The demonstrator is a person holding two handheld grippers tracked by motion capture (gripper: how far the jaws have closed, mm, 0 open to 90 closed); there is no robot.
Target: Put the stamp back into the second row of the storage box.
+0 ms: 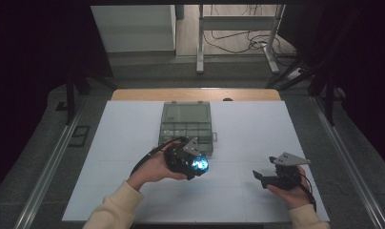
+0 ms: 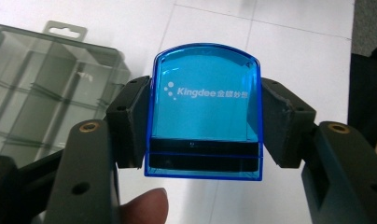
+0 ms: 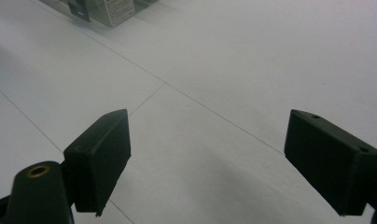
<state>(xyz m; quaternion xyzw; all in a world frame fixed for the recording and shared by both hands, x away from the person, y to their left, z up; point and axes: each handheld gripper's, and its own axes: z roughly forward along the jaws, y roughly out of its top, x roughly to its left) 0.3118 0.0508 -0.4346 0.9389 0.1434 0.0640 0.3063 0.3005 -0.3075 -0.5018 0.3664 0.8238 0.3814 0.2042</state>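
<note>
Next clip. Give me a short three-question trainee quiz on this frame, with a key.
1. True or false: the left gripper holds the blue translucent stamp.
2. The right gripper has its jaws: A open, nothing between them; B shut on the stamp; C shut on a lid.
3. What lies on the white table beyond the left gripper?

Key: 1 true. 2 A. 3 A clear plastic compartment box, lid closed.

The translucent blue block [image 2: 206, 112] carries white lettering on its face: "Kingdee", with a small cluster of white dots before the word and several Chinese characters after it, too small to read surely. A white label on the clear plastic box [image 3: 116, 9] bears print too blurred to read.
</note>
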